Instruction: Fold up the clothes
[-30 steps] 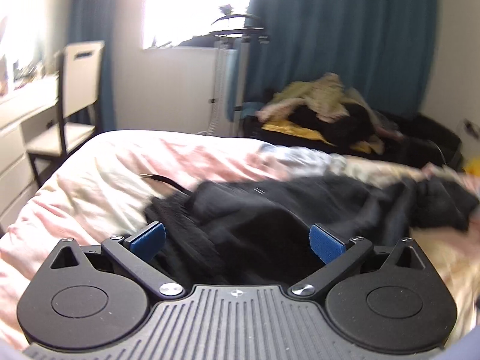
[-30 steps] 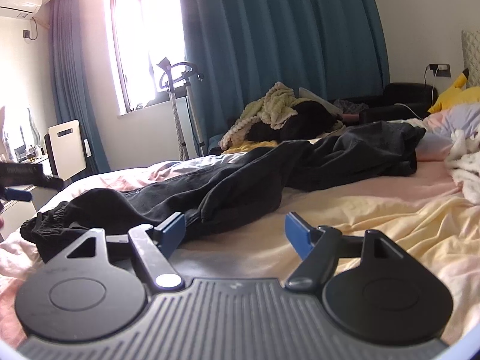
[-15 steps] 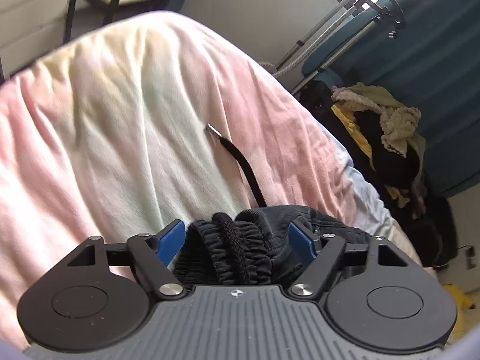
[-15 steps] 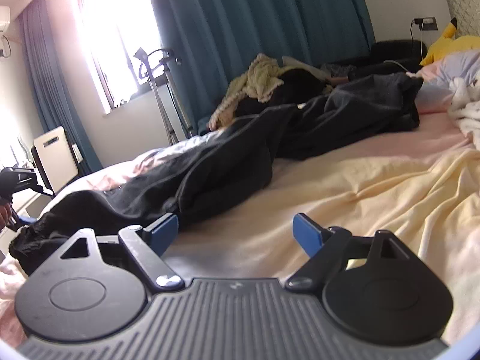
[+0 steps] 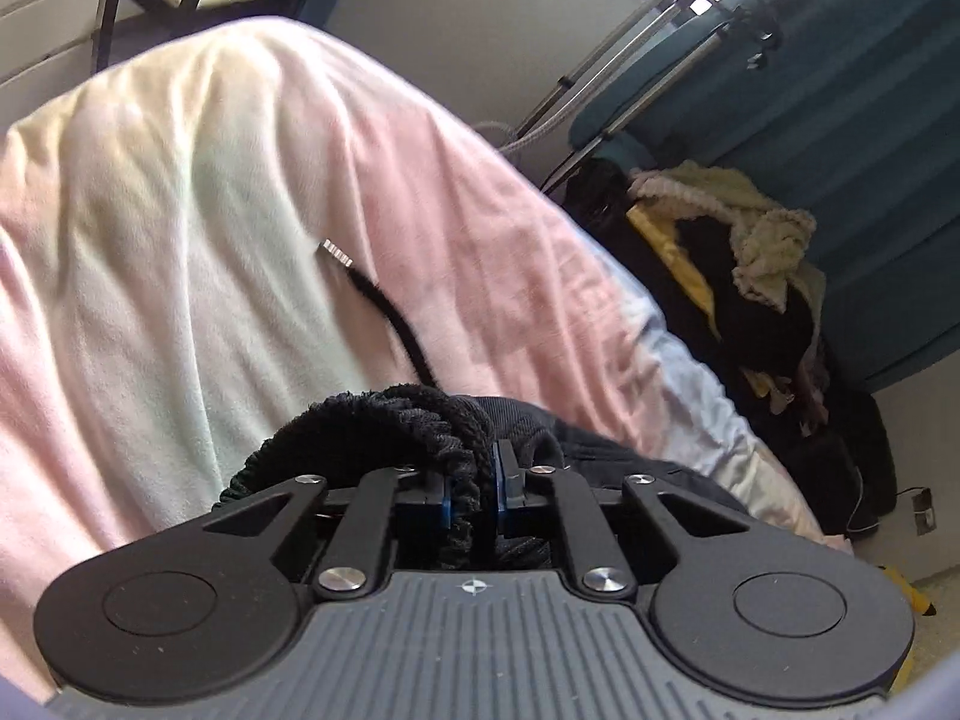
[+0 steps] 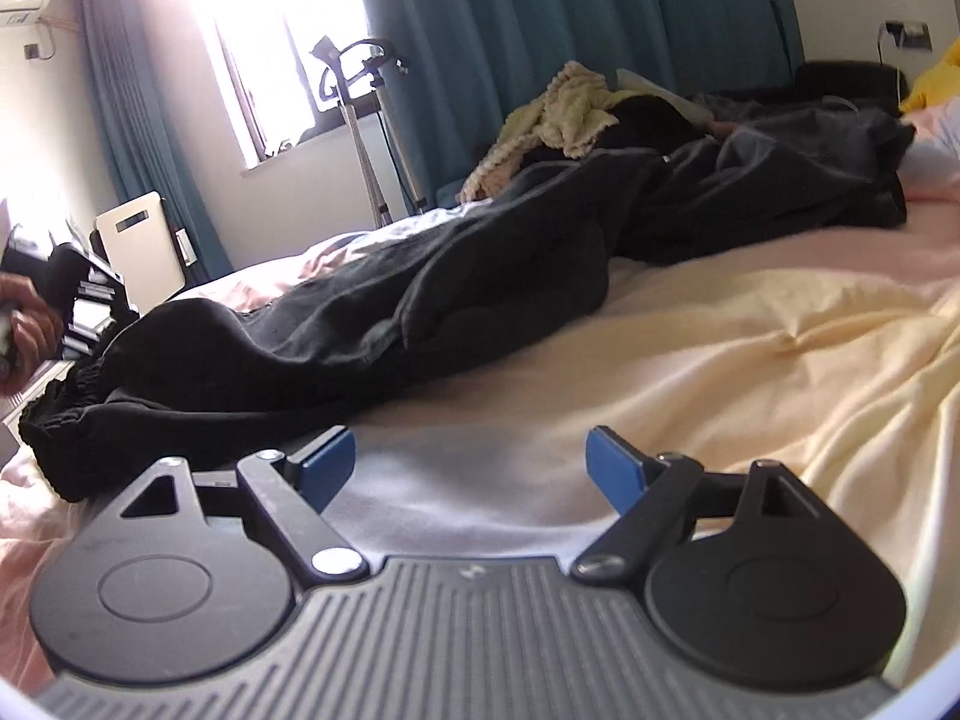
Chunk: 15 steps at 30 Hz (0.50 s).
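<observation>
Left tool [image 5: 473, 483]: blue pads drawn together, clamped on the gathered elastic waistband [image 5: 420, 420] of the black trousers [image 6: 480, 276]. Waistband bunches up directly ahead of the pads and over them. Drawstring [image 5: 384, 312], black with a metal tip, trails forward from the tool across the pink-and-pale blanket [image 5: 180, 240].

Right tool [image 6: 469, 468]: jaws spread wide, holding nothing, low over the bed; its left pad [image 6: 327, 459] sits just beside the near edge of the trousers, contact not discernible.

Black trousers: lying lengthwise on the bed ahead and to the left of the right tool, rumpled, legs running away toward the far right.

Beyond the bed: clothes heap [image 6: 558, 114], teal curtain [image 6: 540, 30], metal stand [image 6: 360, 96], chair [image 6: 141, 246].
</observation>
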{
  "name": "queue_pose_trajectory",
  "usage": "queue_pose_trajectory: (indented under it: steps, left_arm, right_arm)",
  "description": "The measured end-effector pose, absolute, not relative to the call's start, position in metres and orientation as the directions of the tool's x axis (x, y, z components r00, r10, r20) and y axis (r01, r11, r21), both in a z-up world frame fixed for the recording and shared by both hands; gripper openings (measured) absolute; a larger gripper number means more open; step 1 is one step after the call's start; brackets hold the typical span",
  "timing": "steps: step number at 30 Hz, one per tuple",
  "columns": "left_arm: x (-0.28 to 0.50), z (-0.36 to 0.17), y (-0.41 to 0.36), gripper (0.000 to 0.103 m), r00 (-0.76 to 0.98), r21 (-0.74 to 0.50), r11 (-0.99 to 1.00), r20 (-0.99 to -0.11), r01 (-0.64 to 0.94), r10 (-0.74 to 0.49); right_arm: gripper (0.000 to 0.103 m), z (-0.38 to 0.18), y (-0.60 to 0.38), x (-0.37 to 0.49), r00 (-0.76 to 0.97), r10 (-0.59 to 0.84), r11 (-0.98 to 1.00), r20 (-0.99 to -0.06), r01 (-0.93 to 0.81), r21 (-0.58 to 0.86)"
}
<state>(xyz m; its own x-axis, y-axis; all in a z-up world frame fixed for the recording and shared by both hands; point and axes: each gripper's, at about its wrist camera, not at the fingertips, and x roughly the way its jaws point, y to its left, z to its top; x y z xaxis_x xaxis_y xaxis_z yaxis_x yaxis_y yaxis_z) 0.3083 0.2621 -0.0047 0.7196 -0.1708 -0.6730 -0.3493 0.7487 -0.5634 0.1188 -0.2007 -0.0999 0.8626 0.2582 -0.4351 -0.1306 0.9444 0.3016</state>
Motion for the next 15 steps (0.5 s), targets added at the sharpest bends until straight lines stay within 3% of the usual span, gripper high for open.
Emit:
queue_pose_trajectory:
  steps: [8,15]
  left_arm:
    - [0.212,0.096,0.196,0.013,0.787,-0.544,0.839,-0.518,0.0,-0.336]
    - [0.114,0.096,0.144,0.011,0.708,-0.553,0.812,-0.498,0.185,-0.5]
  right_arm:
    - [0.085,-0.082,-0.197,0.101,0.905,0.236,0.958,-0.354,-0.155,0.242]
    - [0.086,-0.061,-0.203,0.074,0.954,0.175,0.975,-0.243,-0.134,0.175]
